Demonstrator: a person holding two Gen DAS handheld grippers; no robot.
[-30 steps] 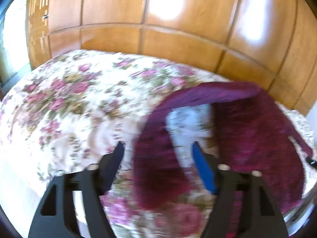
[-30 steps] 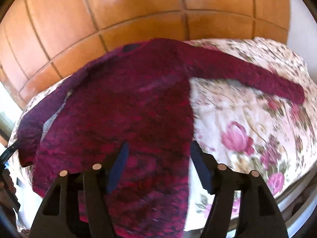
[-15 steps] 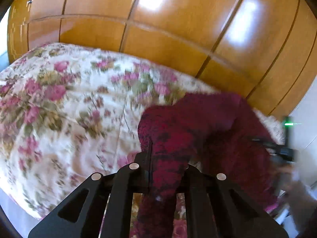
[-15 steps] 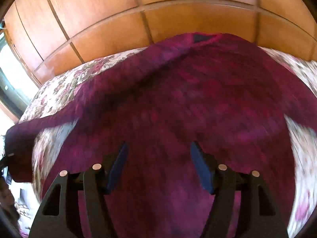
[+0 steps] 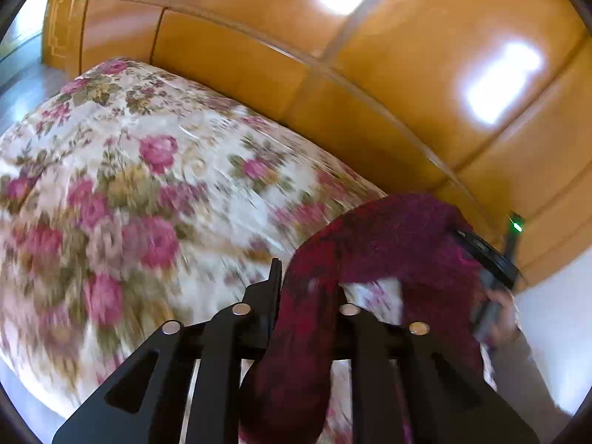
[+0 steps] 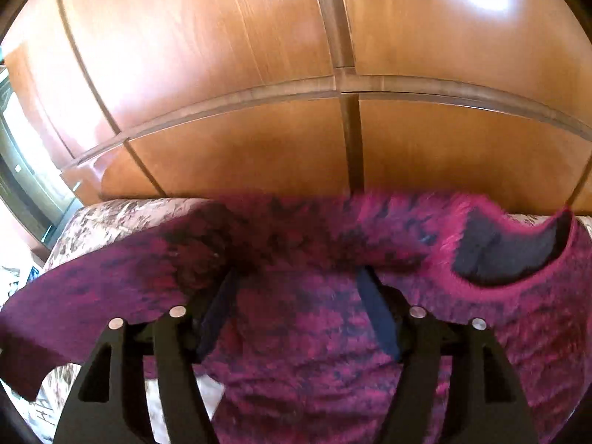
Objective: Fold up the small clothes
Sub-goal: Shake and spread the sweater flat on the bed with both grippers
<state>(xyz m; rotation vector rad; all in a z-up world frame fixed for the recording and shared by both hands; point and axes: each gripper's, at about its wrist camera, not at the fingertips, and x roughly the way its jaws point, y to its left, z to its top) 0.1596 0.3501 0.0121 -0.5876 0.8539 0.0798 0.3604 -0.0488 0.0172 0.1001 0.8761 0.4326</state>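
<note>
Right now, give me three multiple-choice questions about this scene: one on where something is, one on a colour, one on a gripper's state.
1. Where does the sweater lie?
A. on a floral bedspread
B. on a chair
C. on a hanger

2. What colour is the sweater?
A. grey
B. magenta with dark flecks
C. yellow

3. How does the left gripper stand?
A. wide open over bare bedspread
B. out of view
C. shut on a sleeve

Answers: 1 A, floral fabric shows beside and under the knit. 2 B, both views show it. 3 C, the jaws pinch the sleeve in the left wrist view, while the right gripper is open.
</note>
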